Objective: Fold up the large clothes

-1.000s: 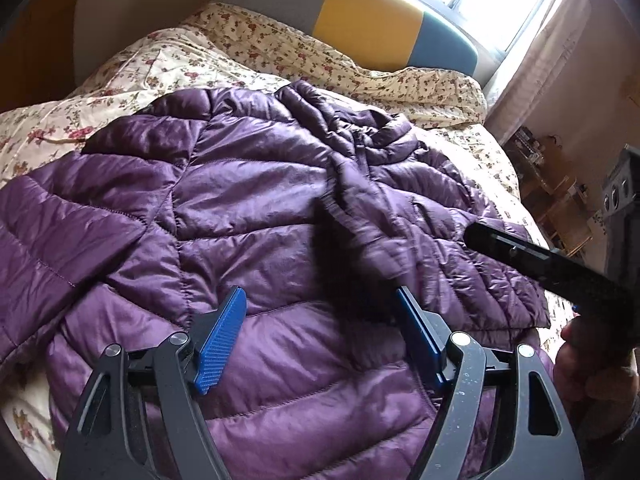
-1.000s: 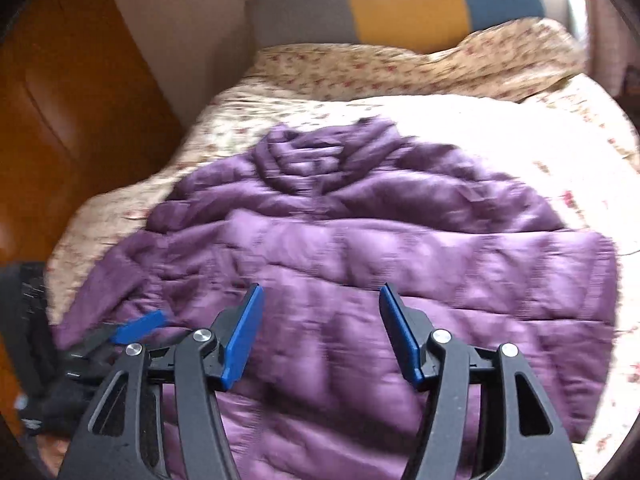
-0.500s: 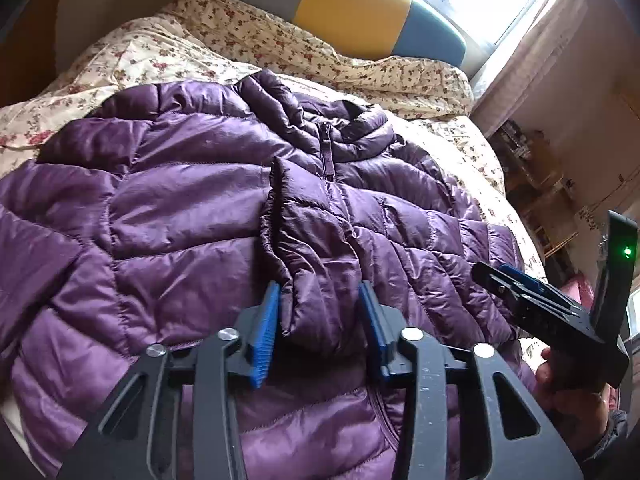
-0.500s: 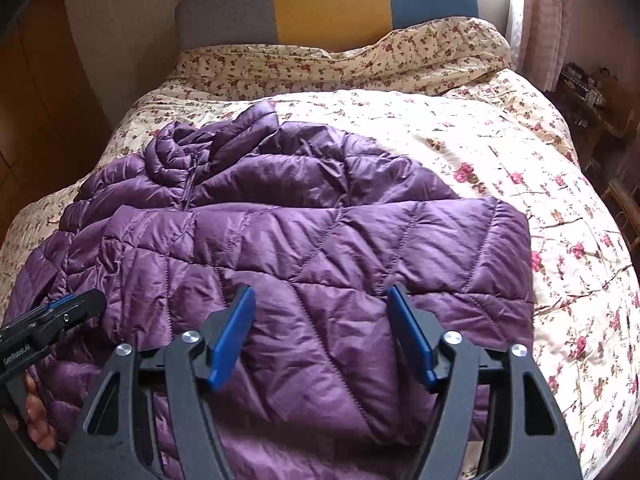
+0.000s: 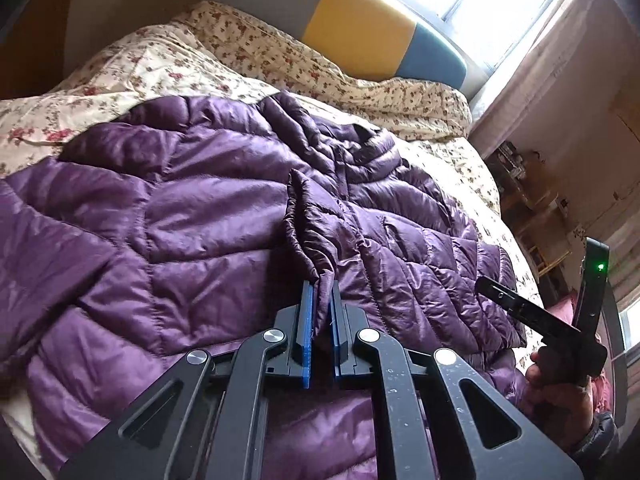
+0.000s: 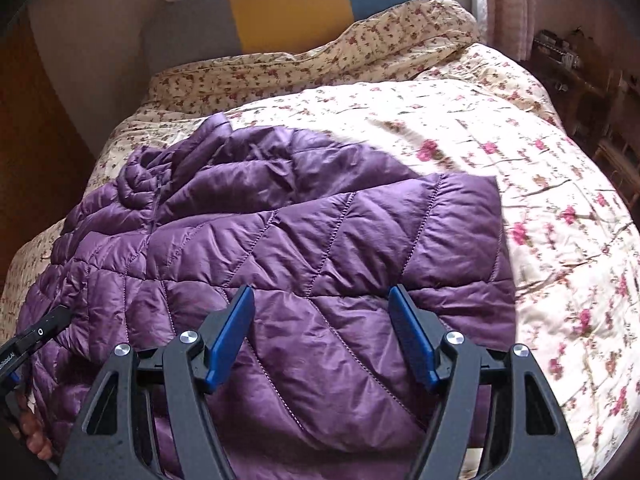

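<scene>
Jacket (image 5: 200, 220) fabric is pinched thinly by the left gripper (image 5: 320, 304); slippery padding could slip free when lifted. Right gripper (image 6: 322, 340) hangs apart, empty.

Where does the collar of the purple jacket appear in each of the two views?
Left wrist: collar lies upper centre, beyond the left gripper, which pinches a jacket fold.
Right wrist: collar lies at upper left.
Shared landmark: the yellow headboard panel.
</scene>
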`<move>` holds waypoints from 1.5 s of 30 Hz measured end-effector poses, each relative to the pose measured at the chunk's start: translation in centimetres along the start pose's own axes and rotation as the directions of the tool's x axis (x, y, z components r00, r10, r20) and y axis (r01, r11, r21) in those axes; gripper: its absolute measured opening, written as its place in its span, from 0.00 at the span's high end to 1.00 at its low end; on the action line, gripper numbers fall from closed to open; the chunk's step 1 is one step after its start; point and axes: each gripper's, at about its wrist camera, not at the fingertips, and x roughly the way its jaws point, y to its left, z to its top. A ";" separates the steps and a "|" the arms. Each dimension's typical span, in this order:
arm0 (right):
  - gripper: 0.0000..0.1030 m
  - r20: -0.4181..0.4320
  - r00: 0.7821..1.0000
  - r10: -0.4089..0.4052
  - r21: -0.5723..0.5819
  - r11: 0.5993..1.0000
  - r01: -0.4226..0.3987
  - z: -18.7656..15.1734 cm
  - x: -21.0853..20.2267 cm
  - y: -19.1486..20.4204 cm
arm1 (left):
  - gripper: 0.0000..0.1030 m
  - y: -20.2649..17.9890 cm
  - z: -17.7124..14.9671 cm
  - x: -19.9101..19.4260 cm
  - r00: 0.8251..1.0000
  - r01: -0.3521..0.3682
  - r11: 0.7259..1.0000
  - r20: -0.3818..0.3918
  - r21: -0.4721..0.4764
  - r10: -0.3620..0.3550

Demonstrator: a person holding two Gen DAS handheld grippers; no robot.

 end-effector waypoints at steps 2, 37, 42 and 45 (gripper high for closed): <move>0.32 -0.006 1.000 0.009 -0.013 1.000 -0.009 0.1 0.5 0.9 | 0.93 0.7 0.0 -0.6 1.000 -0.010 1.000 0.011 -0.013 0.010; 0.17 0.061 0.998 -0.029 -0.177 0.983 0.039 -1.1 1.4 4.3 | 0.43 -2.2 -0.6 0.7 0.978 -0.205 0.974 0.065 0.098 0.199; 0.15 0.080 0.995 -0.060 -0.109 0.992 0.069 0.1 0.6 0.9 | 0.43 -1.6 -1.5 1.8 0.977 -0.210 0.972 0.045 0.103 0.207; 0.15 0.038 0.997 -0.062 -0.089 0.994 0.065 -0.1 2.1 0.1 | 0.43 -0.9 -1.8 2.4 0.979 -0.205 0.975 0.036 0.083 0.203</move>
